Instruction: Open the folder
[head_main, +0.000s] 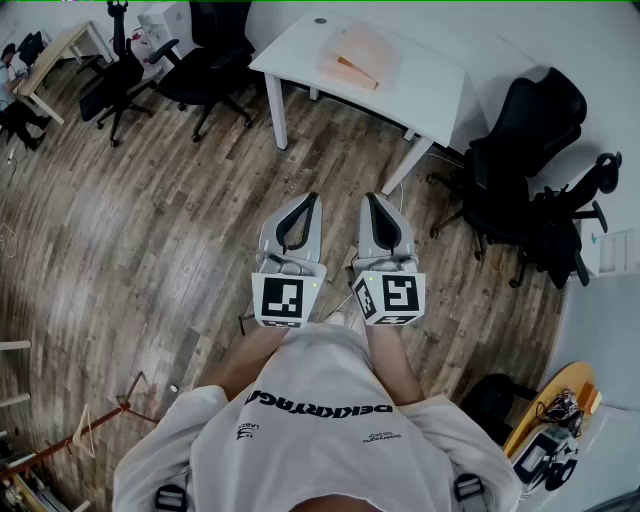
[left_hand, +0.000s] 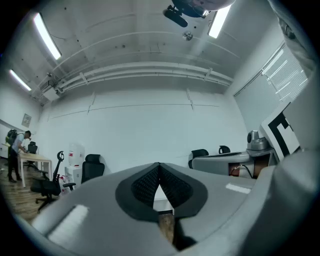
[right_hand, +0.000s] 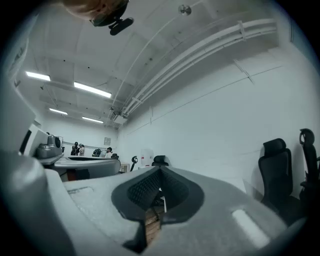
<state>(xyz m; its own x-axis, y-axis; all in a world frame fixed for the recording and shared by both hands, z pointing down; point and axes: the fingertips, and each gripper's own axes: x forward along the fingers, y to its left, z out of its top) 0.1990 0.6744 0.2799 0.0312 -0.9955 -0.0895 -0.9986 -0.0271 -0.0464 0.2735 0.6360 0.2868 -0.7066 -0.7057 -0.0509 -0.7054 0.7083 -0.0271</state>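
The folder (head_main: 360, 55), a pale orange translucent sleeve, lies flat and closed on the white table (head_main: 430, 85) at the top of the head view. Both grippers are held side by side over the wooden floor, well short of the table and pointing toward it. My left gripper (head_main: 312, 197) has its jaws pressed together at the tips with nothing between them; in the left gripper view (left_hand: 159, 164) the dark pads meet. My right gripper (head_main: 370, 197) is likewise shut and empty, its pads meeting in the right gripper view (right_hand: 160, 169). The folder is not visible in either gripper view.
Black office chairs (head_main: 530, 150) stand right of the table, and more chairs (head_main: 200, 60) to its left. A wooden desk (head_main: 55, 55) is at the far upper left. A wooden board with gear (head_main: 555, 410) lies at the lower right.
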